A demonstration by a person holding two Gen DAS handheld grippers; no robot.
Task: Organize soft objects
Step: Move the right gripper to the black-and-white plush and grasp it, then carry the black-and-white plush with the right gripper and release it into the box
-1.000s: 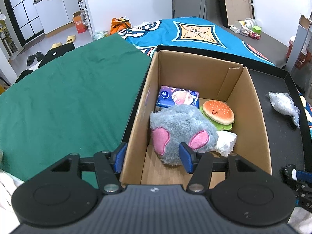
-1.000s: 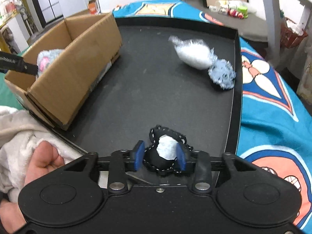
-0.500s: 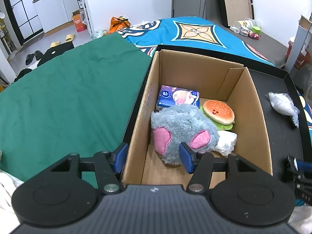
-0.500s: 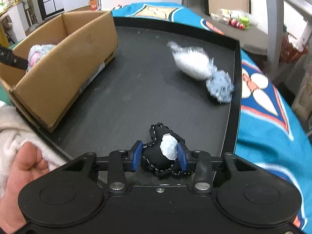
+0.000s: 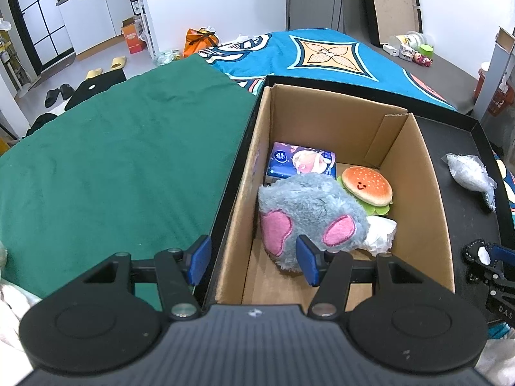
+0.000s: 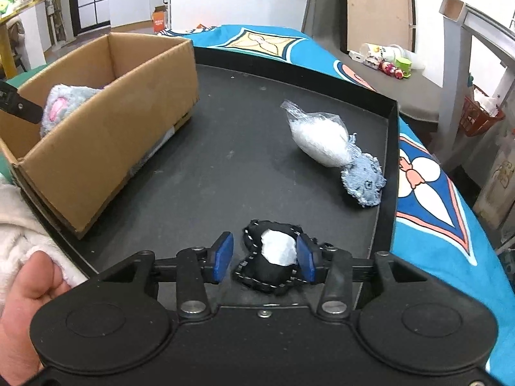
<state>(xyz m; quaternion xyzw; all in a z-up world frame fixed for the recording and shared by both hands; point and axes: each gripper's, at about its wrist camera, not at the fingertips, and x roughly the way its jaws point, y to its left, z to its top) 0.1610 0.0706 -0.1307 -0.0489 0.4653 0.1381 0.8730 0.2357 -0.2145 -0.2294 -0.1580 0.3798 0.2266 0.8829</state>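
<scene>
A cardboard box stands on a black tray. In it lie a grey plush with pink ears, a burger plush, a tissue pack and a white wad. My left gripper is open and empty, straddling the box's near left wall. My right gripper is open around a black stitched pouch with a white patch; the jaws stand wider than the pouch. A clear bag of white filling and a blue denim piece lie far right.
A green cloth covers the surface left of the tray. A blue patterned cloth lies right of and behind it. The tray has a raised rim. A hand in a white sleeve shows at lower left of the right wrist view.
My right gripper's jaws have opened from the black pouch, which now sits between them on the tray. The left gripper has barely moved.
</scene>
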